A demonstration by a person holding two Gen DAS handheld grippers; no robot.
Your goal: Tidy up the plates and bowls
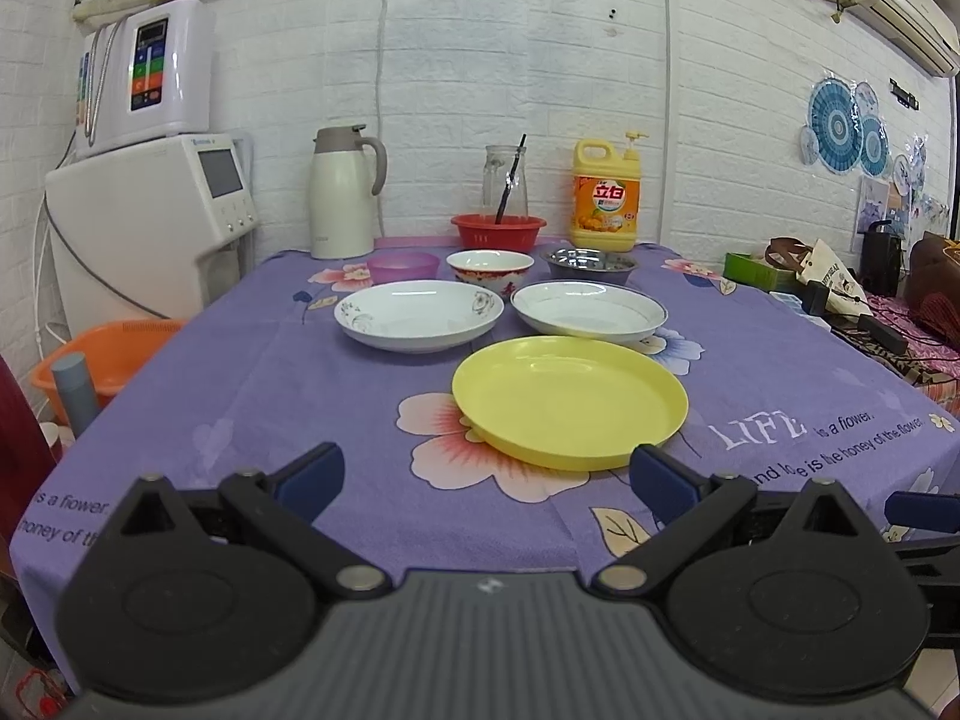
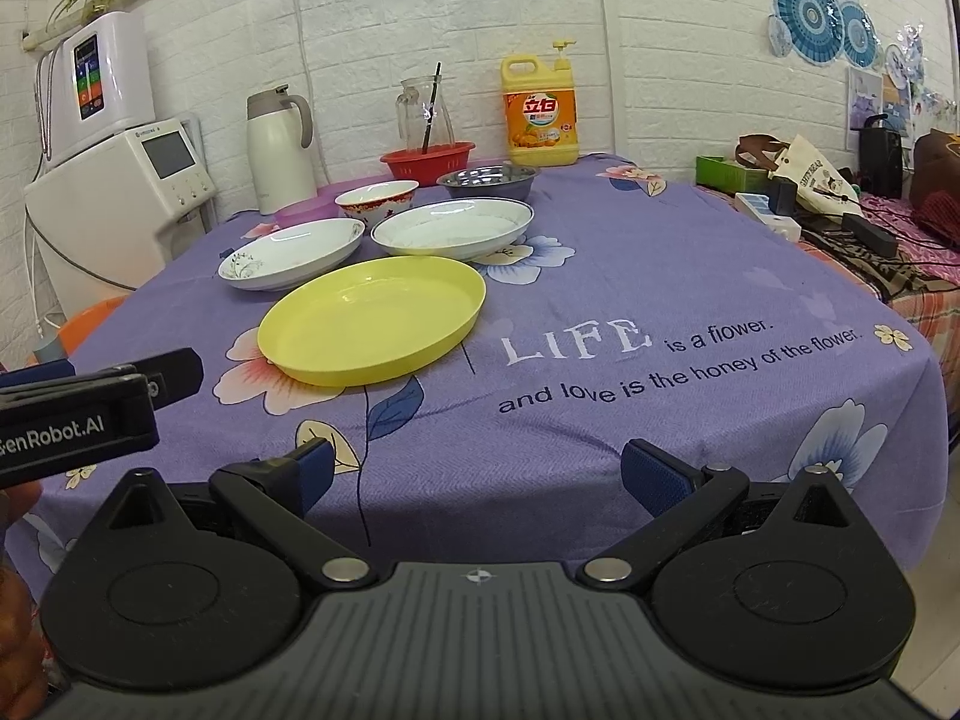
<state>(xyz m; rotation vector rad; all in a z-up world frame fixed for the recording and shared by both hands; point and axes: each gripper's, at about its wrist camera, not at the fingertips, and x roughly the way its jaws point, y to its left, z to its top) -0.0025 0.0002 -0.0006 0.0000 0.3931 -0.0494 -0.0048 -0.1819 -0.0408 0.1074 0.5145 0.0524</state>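
Plastic by the look of it, the yellow plate (image 1: 570, 402) nearest the table's front edge should be light and stiff, best pinched at its raised rim; the white plates (image 1: 419, 313) behind look breakable and slick. Both the left gripper (image 1: 486, 471) and the right gripper (image 2: 477, 474) hang spread apart, empty, short of it. Only the right view shows the left gripper from outside.
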